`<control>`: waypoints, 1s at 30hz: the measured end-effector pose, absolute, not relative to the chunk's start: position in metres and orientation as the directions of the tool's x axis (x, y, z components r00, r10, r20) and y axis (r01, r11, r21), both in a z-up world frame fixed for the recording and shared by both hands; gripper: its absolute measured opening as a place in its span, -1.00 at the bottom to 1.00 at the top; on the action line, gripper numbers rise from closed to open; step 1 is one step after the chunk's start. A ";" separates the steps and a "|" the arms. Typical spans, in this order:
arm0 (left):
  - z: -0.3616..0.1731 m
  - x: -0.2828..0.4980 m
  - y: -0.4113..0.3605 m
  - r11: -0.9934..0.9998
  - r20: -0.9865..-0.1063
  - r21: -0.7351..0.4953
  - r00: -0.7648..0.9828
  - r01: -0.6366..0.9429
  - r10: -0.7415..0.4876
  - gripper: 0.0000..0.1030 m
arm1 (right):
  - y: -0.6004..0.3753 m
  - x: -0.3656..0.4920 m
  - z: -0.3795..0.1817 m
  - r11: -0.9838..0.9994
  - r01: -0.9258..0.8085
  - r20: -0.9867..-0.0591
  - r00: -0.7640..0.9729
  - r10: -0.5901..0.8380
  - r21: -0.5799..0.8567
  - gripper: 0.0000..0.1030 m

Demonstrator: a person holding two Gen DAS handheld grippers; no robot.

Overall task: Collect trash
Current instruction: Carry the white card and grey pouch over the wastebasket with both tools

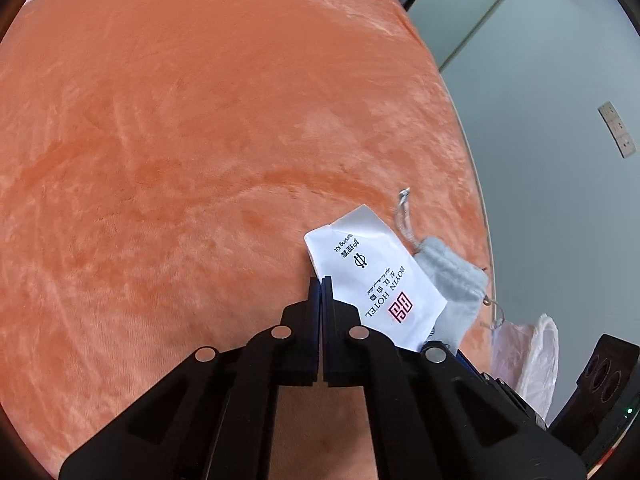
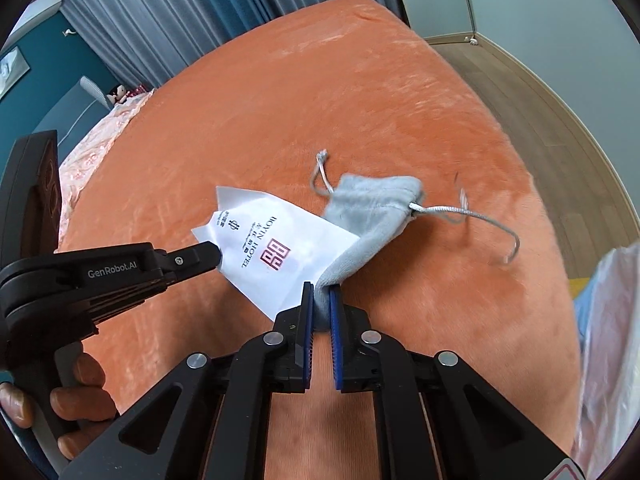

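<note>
Pick-up stage: left gripper (image 2: 214, 256) pinches white hotel packet (image 2: 276, 248); right gripper (image 2: 320, 300) clamps grey drawstring pouch (image 2: 372, 204). Next, judged: carry both to plastic bag (image 1: 528, 360).

We read "BOYIN HOTEL" beside a red square logo on the white packet (image 1: 376, 276). "GenRobot.AI" stands on the left claw (image 2: 214, 256), left of ours.

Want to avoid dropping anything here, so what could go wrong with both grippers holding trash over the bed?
The left gripper pinches only the paper packet's edge, so it may tear or slip. The right gripper holds one corner of the grey pouch; its dangling cord could snag on the orange blanket.
</note>
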State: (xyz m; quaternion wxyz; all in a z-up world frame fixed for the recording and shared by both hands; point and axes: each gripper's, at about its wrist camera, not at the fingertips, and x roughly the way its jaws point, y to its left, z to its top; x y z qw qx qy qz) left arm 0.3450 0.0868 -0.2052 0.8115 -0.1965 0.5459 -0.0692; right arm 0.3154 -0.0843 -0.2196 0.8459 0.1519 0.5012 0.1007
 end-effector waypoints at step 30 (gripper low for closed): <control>-0.004 0.202 -0.103 0.878 -0.705 -0.339 0.527 0.338 -0.475 -1.00 | -0.251 0.145 -0.041 0.930 0.147 -0.653 0.748 0.118 0.336 -0.85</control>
